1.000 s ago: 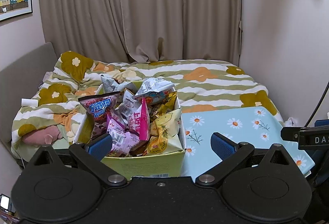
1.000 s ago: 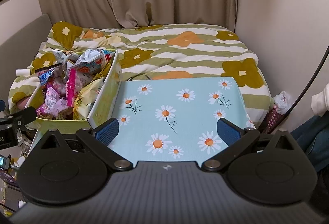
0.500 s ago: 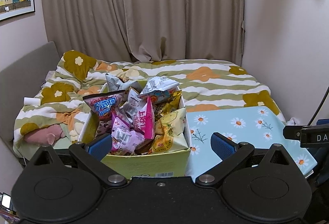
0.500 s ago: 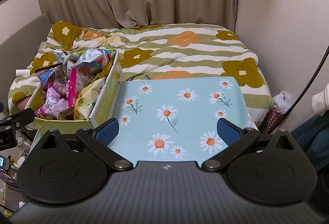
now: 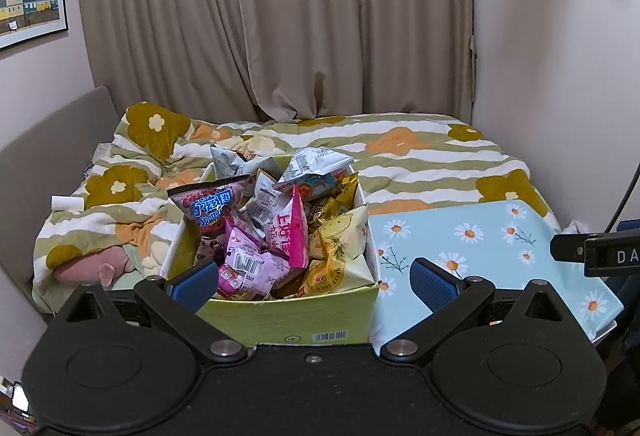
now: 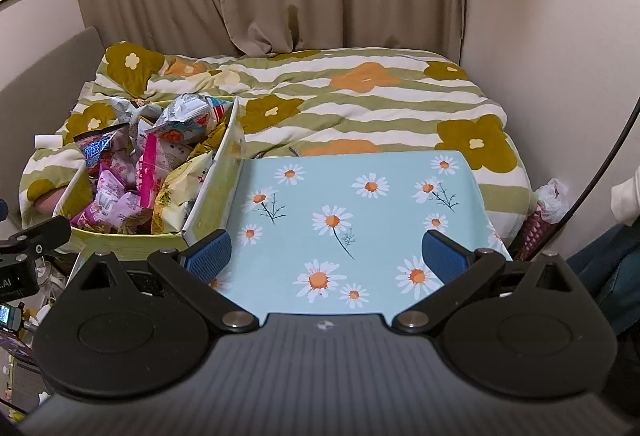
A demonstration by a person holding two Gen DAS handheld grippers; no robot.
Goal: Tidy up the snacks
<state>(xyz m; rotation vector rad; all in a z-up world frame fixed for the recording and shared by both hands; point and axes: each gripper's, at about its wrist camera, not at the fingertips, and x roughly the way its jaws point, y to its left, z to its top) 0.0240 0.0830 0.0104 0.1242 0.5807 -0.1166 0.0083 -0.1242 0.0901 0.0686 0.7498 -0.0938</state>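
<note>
The left gripper (image 5: 314, 282) has risen slightly, the yellow-green cardboard box (image 5: 288, 320) heaped with bright snack packets (image 5: 276, 228) sitting lower between its spread, empty blue fingers (image 5: 192, 282). The box stands at the left edge of the daisy-printed blue surface (image 6: 360, 211). The right gripper (image 6: 326, 256) hovers over that surface, fingers spread, empty.

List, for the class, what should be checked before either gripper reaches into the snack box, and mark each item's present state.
1. Left gripper open and holding nothing: ok.
2. Right gripper open and holding nothing: ok.
3. Snack box upright, top open: ok.
4. Packets reachable from above, such as the pink packet: ok.
5. Daisy-print surface bare for sorting: ok.
6. Packets loose enough to lift singly: cannot tell.
</note>
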